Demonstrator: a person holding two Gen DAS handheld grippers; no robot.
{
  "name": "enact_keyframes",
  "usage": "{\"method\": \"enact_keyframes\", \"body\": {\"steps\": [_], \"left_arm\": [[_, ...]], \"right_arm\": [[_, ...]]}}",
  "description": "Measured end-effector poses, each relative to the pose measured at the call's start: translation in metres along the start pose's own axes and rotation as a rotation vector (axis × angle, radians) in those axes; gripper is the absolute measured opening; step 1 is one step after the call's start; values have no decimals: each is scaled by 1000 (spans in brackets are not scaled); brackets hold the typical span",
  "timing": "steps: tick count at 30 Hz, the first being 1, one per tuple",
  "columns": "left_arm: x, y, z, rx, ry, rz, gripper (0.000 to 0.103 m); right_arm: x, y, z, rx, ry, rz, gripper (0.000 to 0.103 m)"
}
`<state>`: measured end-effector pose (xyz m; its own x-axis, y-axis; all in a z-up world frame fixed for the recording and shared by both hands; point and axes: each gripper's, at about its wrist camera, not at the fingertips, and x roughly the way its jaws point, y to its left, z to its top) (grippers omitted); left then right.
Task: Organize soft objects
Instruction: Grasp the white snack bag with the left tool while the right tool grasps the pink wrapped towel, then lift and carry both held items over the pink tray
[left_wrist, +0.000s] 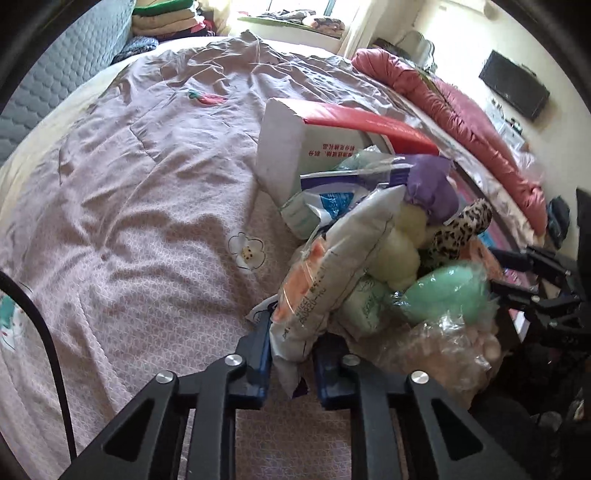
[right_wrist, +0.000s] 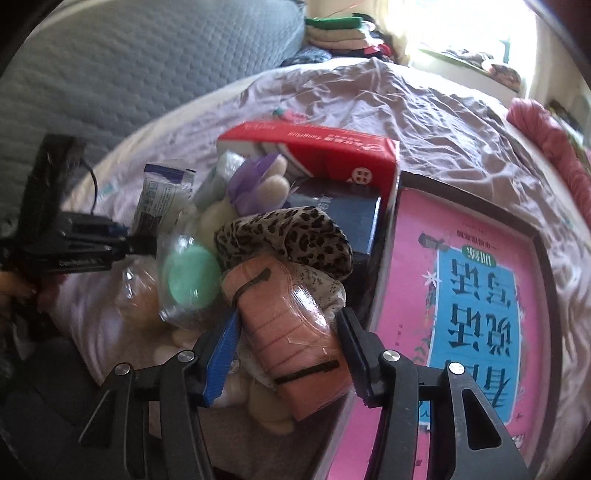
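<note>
**Around your work area**

You have a pink quilted bedspread (left_wrist: 140, 206) under everything. A red-and-white carton (right_wrist: 314, 147) lies tilted beside a large pink book (right_wrist: 472, 280). A grey padded headboard (right_wrist: 129, 74) rises behind, folded clothes (left_wrist: 166, 22) are stacked beyond it, and a red duvet (left_wrist: 461, 122) lines the bed's far edge.

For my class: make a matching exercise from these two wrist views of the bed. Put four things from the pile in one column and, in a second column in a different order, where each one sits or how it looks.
Things
1. white plastic packet
2. salmon-pink bundle
3. leopard-print cloth
4. red and white box

Descriptions
A. at the far side of the pile, on the wrinkled bedspread
B. between the fingers of the left gripper
C. draped over the top of the pile, spotted brown and black
D. between the fingers of the right gripper, banded with dark ties

Pairs: 1-B, 2-D, 3-C, 4-A
</note>
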<state>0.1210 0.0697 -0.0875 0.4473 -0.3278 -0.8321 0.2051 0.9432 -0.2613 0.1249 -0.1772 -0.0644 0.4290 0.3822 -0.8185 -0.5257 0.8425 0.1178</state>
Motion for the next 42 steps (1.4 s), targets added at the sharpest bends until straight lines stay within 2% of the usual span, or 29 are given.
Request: {"method": "enact_keyframes", "body": {"steps": [4, 6, 10, 13, 20, 29, 34, 42], "left_arm": [[-2, 0, 2, -17, -15, -6, 17], [-8, -2, 4, -26, -36, -10, 17], [-27, -10, 3, -30, -71, 22, 17], [-44, -18, 5, -38, -105, 12, 17], [-76, -57, 14, 13, -172, -8, 17], [-68, -126, 27, 89, -161, -49, 17], [-60, -161, 33, 117, -144, -83, 17], [-38, -207, 39, 154, -112, -117, 17]], "right_arm": [[-2, 8, 2, -28, -11, -32, 54], [-8, 10, 3, -17, -24, -4, 52], [-24, 9, 1, 1, -69, -3, 51], [-35, 4, 2, 30, -101, 5, 50], [-63, -9, -1, 93, -163, -12, 50], [-95, -42, -13, 165, -217, -55, 50], [-113, -65, -26, 212, -234, -120, 50], [-133, -104, -51, 300, -254, -174, 50]]}}
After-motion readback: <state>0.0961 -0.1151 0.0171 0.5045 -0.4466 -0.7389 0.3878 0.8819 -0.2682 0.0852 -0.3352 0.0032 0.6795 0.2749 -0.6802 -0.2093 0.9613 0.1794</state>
